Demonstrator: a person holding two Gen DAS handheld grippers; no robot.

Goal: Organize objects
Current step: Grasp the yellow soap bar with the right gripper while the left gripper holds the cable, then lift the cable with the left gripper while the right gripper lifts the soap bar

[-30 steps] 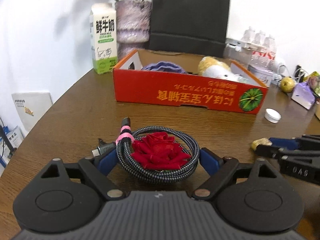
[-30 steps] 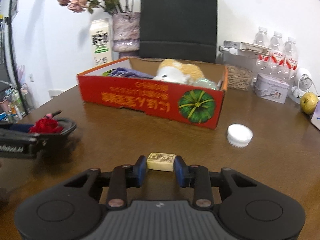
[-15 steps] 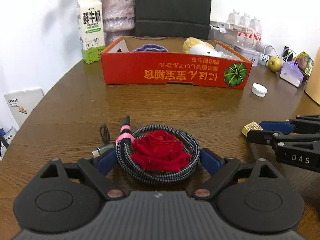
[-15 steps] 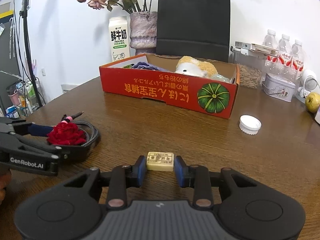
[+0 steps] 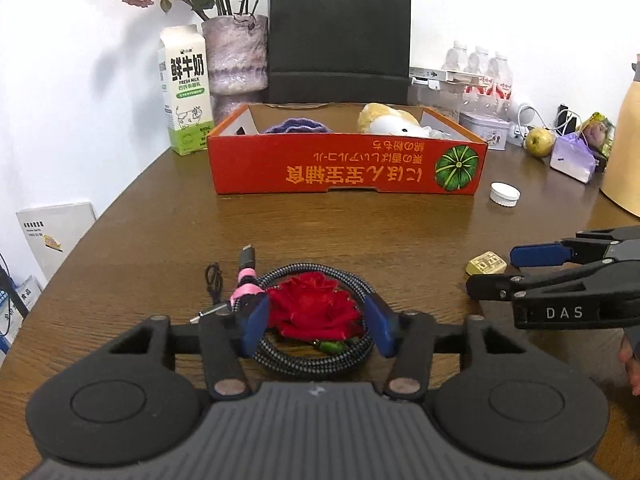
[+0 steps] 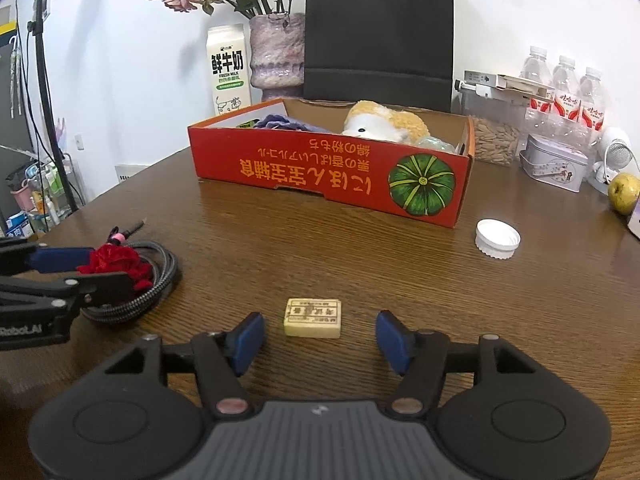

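Observation:
A red fabric rose (image 5: 314, 311) lies inside a coiled braided cable (image 5: 312, 354) on the brown table. My left gripper (image 5: 316, 326) has its blue pads closed against the rose's two sides. A small yellow eraser block (image 6: 313, 317) lies on the table just ahead of my right gripper (image 6: 320, 336), which is open with its pads well apart on either side of it. The eraser also shows in the left wrist view (image 5: 485, 263). A red cardboard box (image 5: 344, 168) holding a plush toy (image 5: 386, 120) and purple fabric stands farther back.
A white bottle cap (image 6: 497, 238) lies right of the box. Behind the box stand a milk carton (image 5: 185, 90), a vase with flowers (image 5: 236, 56) and a black paper bag (image 5: 340, 38). Water bottles, a tin (image 6: 554, 162) and a pear (image 6: 623, 193) are at the back right.
My right gripper has opened and let go of the eraser, which now lies on the table. My left gripper has closed in from around the cable coil onto the rose.

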